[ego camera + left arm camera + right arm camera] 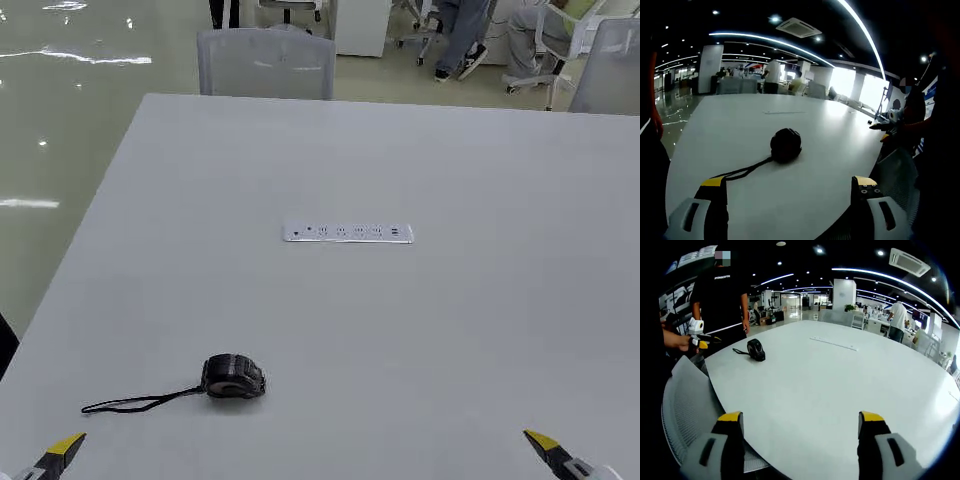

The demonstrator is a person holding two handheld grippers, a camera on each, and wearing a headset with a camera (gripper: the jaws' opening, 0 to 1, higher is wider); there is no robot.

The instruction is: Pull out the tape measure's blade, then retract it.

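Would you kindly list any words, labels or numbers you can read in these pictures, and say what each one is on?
Nothing can be read with confidence.
Black shirt, right gripper view: one line of pale lettering across the chest, too blurred to read.
Power strip on the table: small marks beside the sockets, too small to read.
Tape measure: no legible label or number on its dark case.

Open-plan office. Big white conf. table (pixel 480 330) w/ power strip (pixel 348 233) set flush in its middle; grey mesh chair (pixel 265 62) at table's far edge, seated people (pixel 465 35) beyond it. Glossy floor (pixel 60 130) left of table; AC cassette (pixel 800 27) and LED strips (pixel 765 40) in ceiling above it. More desks (pixel 875 322) further back past table.
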